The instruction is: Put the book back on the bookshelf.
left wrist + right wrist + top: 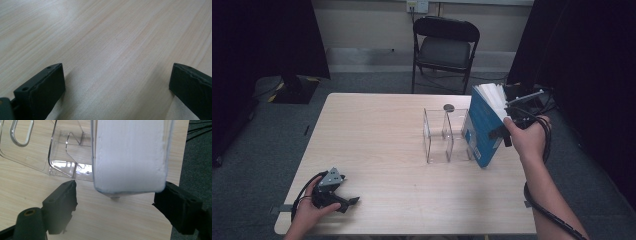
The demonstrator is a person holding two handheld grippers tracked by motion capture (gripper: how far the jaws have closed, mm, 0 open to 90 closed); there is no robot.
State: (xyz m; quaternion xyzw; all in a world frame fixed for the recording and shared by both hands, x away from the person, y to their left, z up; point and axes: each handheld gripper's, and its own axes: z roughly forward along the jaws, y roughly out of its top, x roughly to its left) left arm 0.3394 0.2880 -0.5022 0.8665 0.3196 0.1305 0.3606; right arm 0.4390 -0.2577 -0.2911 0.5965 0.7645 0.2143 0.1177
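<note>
Both forearms are seen bare; no sleeves are worn. The left gripper (353,201), near left, is built in black with a grey three-cornered plate on top, dotted with small holes. A black cable is looped from each gripper. Matte black rectangular jaws with ridged pads and small screw holes are noted on the right gripper (115,202).

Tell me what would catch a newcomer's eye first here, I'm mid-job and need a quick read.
First the thick blue book, standing tilted on the table's right side, leaning against a clear plastic divided holder. The right tool sits at its white page edge, jaws wide on either side without pressing. Far off at the near left corner, the left tool rests open on bare wood.
</note>
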